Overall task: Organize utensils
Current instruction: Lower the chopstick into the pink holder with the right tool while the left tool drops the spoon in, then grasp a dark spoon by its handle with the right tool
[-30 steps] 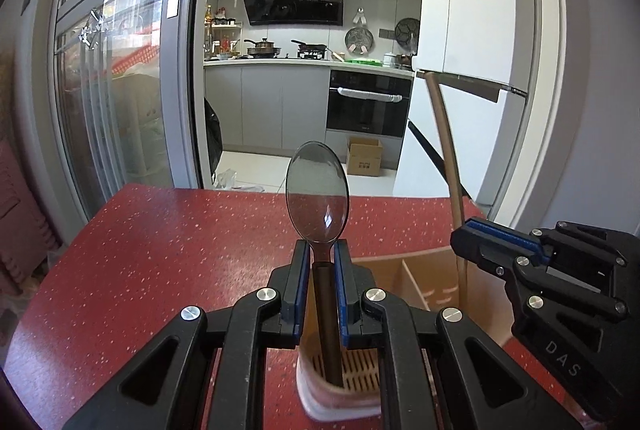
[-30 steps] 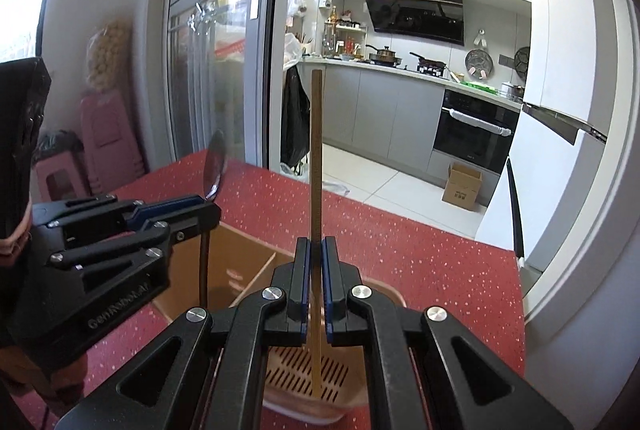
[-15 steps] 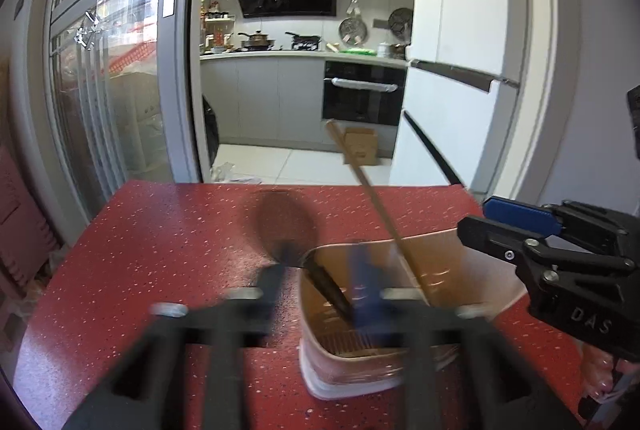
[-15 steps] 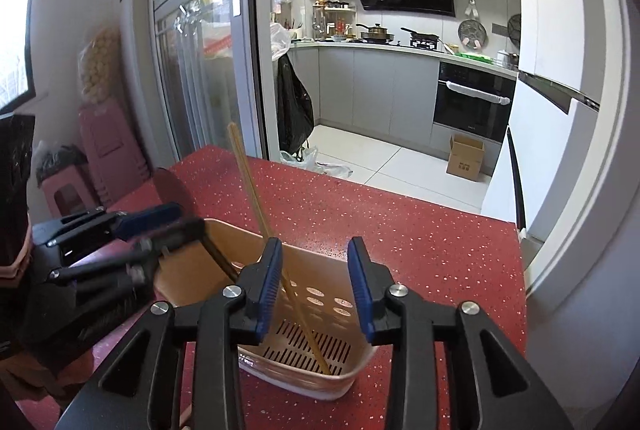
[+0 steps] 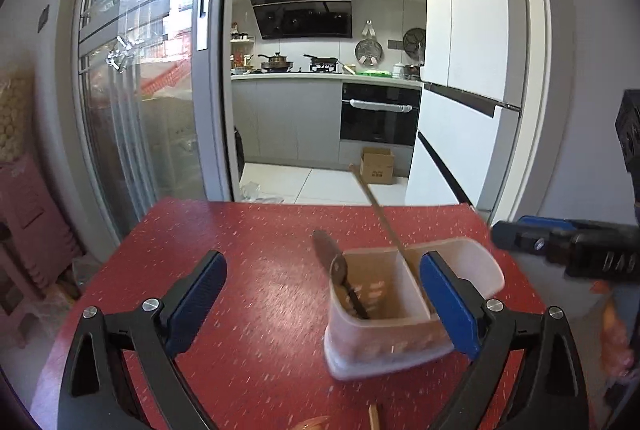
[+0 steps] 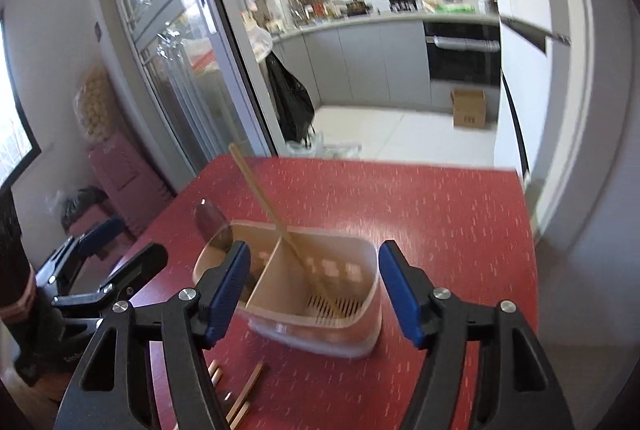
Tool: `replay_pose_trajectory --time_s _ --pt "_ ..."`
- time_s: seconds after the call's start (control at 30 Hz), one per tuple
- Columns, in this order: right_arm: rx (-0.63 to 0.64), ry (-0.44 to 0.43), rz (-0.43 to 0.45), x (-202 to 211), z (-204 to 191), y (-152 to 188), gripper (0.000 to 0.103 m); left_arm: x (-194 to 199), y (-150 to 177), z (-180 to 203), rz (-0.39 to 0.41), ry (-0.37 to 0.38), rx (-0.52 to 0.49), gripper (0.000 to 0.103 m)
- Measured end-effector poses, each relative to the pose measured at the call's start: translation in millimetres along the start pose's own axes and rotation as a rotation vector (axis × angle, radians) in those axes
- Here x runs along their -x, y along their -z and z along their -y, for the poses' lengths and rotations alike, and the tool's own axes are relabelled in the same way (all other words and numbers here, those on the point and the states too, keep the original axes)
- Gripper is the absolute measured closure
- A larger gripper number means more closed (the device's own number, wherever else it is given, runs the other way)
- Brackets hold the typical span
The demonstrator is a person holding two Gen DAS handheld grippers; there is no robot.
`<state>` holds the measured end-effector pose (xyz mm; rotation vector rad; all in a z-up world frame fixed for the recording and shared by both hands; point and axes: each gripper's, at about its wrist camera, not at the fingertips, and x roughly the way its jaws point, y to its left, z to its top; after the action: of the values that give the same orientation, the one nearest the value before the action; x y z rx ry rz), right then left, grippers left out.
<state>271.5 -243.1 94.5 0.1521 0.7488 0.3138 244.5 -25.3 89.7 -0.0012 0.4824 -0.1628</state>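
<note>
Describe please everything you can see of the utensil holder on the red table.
The utensil holder looks like translucent whitish plastic with a tan inner liner. A divider splits it into two compartments, and one floor is slotted. It stands upright on the red table. A spoon leans in one compartment, a wooden chopstick in the other. Neither gripper touches it.

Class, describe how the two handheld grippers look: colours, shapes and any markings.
Both the left gripper and right gripper have black angular frames with triangular cut-outs, silver screw heads, and blue ribbed pads on the fingers. White lettering marks their sides, but blur makes it unreadable.
</note>
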Motion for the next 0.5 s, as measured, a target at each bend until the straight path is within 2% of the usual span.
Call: replay_pose_trajectory --time_s 0.2,0.4,0.5 --pt "-0.158 -0.068 -0.213 25 19 35 0.033 29 33 -3 -0.063 0.023 0.007 0.0" --pt "-0.216 0.021 -0.403 48 33 98 0.033 48 78 0 -0.161 0.066 0.027 0.0" --pt "-0.289 0.058 -0.478 65 45 133 0.033 55 100 7 -0.211 0.087 0.025 0.0"
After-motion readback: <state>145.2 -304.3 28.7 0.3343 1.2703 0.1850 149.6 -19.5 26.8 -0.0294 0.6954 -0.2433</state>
